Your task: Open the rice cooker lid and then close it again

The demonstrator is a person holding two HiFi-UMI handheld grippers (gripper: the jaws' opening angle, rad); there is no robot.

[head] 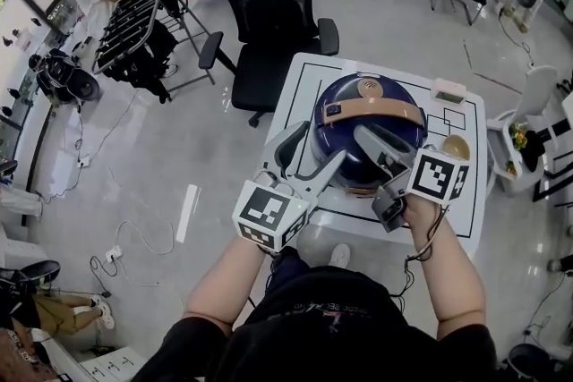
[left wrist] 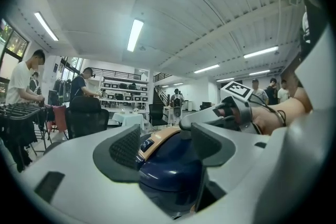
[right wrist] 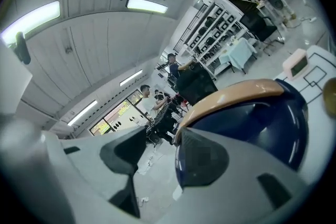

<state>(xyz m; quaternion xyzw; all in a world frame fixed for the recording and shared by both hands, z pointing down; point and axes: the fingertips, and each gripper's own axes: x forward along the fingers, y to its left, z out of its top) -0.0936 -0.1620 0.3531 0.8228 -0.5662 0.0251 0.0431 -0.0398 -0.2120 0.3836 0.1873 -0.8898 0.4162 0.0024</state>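
Your rice cooker (head: 367, 116) sits mid-table (head: 309, 80), lid down, with the tan handle (head: 372, 110) across its top. You've brought both grippers to its near side, likely to reach the lid release at the front. The left gripper (head: 309, 158) has its fingers apart, the dome between them but unpressed. The right gripper (head: 387, 164) is spread too, one pad beside the blue shell. The release itself is hidden under the grippers.

The round dark-blue rice cooker (head: 351, 148) stands upright on the white table (head: 300, 94), lid (head: 394, 94) shut, tan handle (head: 376, 111) across it.
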